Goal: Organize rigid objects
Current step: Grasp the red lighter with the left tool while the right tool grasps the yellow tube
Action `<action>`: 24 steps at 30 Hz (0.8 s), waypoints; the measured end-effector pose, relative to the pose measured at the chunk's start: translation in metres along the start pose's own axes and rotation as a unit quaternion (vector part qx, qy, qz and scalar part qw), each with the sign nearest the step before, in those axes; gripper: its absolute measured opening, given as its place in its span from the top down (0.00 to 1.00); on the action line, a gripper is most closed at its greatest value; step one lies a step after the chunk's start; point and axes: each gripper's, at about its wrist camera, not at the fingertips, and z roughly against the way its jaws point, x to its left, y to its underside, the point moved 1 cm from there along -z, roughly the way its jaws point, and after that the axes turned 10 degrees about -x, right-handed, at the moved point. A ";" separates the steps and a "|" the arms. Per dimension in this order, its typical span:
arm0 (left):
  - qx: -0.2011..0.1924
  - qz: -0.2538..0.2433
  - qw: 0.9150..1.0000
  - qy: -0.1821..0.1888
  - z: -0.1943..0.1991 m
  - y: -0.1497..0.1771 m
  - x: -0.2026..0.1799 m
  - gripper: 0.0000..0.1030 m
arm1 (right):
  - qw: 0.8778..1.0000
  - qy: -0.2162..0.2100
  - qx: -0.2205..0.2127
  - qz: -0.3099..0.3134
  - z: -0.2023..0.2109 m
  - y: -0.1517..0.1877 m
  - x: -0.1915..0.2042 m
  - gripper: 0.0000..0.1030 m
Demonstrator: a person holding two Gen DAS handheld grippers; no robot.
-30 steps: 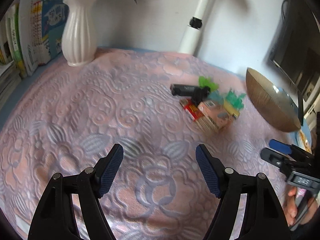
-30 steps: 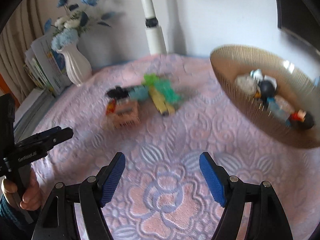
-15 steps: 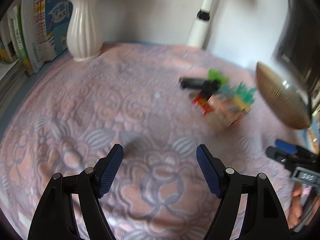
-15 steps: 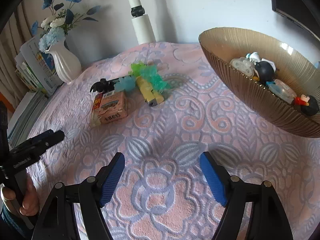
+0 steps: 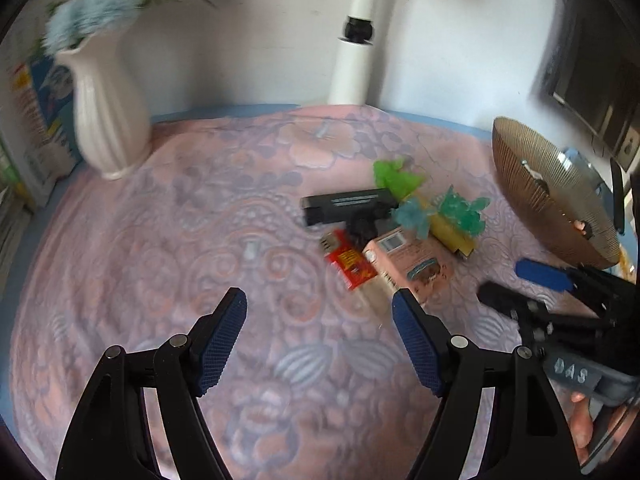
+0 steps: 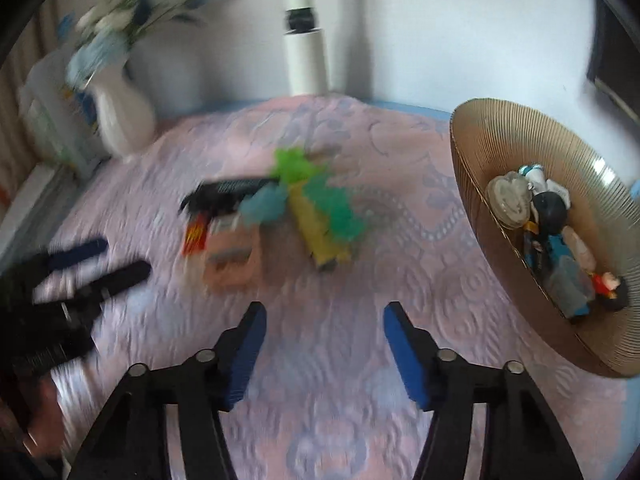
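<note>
On the pink patterned cloth (image 5: pixel 168 264) covering the surface, seen from the left wrist, the left gripper (image 5: pixel 319 340) hangs with its blue pads wide apart and nothing between them. Ahead of it and to the right lies a loose cluster of things: a pink box (image 5: pixel 408 260) just beyond the right finger, a red packet (image 5: pixel 352 266) touching the box's left side, a black bar (image 5: pixel 348 204) lying crosswise behind them, and a yellow piece (image 5: pixel 452 236) with green and teal plastic leaves (image 5: pixel 460 212) to the right. None of these touches the gripper. A ribbed brown bowl (image 5: pixel 536 184) stands further right, near the edge. A white vase (image 5: pixel 108 108) with blue flowers stands far left at the back. At the lower right the right gripper (image 5: pixel 516 284) reaches in, held by a hand (image 5: pixel 584 420).

From the right wrist, with much blur, the right gripper (image 6: pixel 324 344) has just been closing its jaws, yet they stand apart over bare cloth with nothing between them. The pink box (image 6: pixel 232 260) lies ahead to the left, the yellow piece (image 6: pixel 320 236) almost straight ahead, both well clear of the pads. The black bar (image 6: pixel 224 192) and the leaves (image 6: pixel 316 196) sit behind them. The bowl (image 6: pixel 500 128) rises at the right, holding several small toy figures (image 6: pixel 552 216). At the left edge the left gripper (image 6: pixel 100 264) shows as a dark smear.
</note>
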 end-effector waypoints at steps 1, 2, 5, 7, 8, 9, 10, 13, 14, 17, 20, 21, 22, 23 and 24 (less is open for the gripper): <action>0.000 -0.002 1.000 -0.002 -0.005 0.000 -0.002 0.30 | 1.000 -0.002 -0.007 -0.004 -0.004 -0.002 -0.002 0.46; 0.000 -0.002 1.000 -0.006 -0.010 0.001 -0.004 0.31 | 1.000 -0.002 -0.013 -0.008 -0.008 -0.004 -0.004 0.46; 0.001 0.006 1.000 -0.020 -0.023 0.001 -0.003 0.31 | 1.000 -0.002 -0.012 -0.011 -0.019 -0.008 -0.003 0.50; 0.009 0.013 1.000 -0.011 -0.031 0.002 -0.003 0.31 | 1.000 0.000 -0.013 -0.001 -0.025 -0.013 0.001 0.53; 0.010 0.015 1.000 -0.011 -0.035 0.001 -0.003 0.31 | 1.000 0.005 -0.014 0.005 -0.027 -0.014 0.002 0.55; 0.013 0.014 1.000 -0.012 -0.039 0.001 -0.004 0.31 | 1.000 0.010 -0.013 0.012 -0.032 -0.014 0.003 0.56; 0.012 0.010 1.000 -0.016 -0.041 0.000 -0.005 0.31 | 1.000 0.012 -0.007 0.014 -0.037 -0.015 0.003 0.55; 0.013 -0.009 0.999 -0.036 -0.048 -0.001 -0.011 0.32 | 0.999 0.017 -0.008 0.031 -0.044 -0.020 0.009 0.56; 0.013 -0.013 0.999 -0.040 -0.048 -0.001 -0.012 0.33 | 0.999 0.020 -0.008 0.037 -0.046 -0.020 0.010 0.56; 0.007 -0.013 0.999 -0.028 -0.042 0.000 -0.012 0.59 | 0.999 0.012 -0.014 0.039 -0.046 -0.018 0.012 0.70; 0.007 -0.016 1.000 -0.015 -0.030 0.005 -0.007 0.81 | 1.000 -0.008 -0.012 0.027 -0.038 -0.013 0.008 0.75; 0.008 -0.012 1.000 -0.001 -0.025 0.009 -0.003 0.81 | 1.000 -0.018 -0.011 0.020 -0.035 -0.012 0.006 0.76; 0.010 -0.008 1.000 0.006 -0.021 0.012 0.000 0.81 | 0.999 -0.030 -0.008 0.011 -0.031 -0.008 0.005 0.76; 0.012 -0.005 1.000 0.011 -0.017 0.016 0.004 0.81 | 0.999 -0.040 -0.005 0.003 -0.027 -0.005 0.004 0.76; 0.015 -0.003 1.000 0.020 -0.010 0.020 0.008 0.81 | 0.999 -0.047 -0.003 -0.005 -0.022 0.000 0.003 0.76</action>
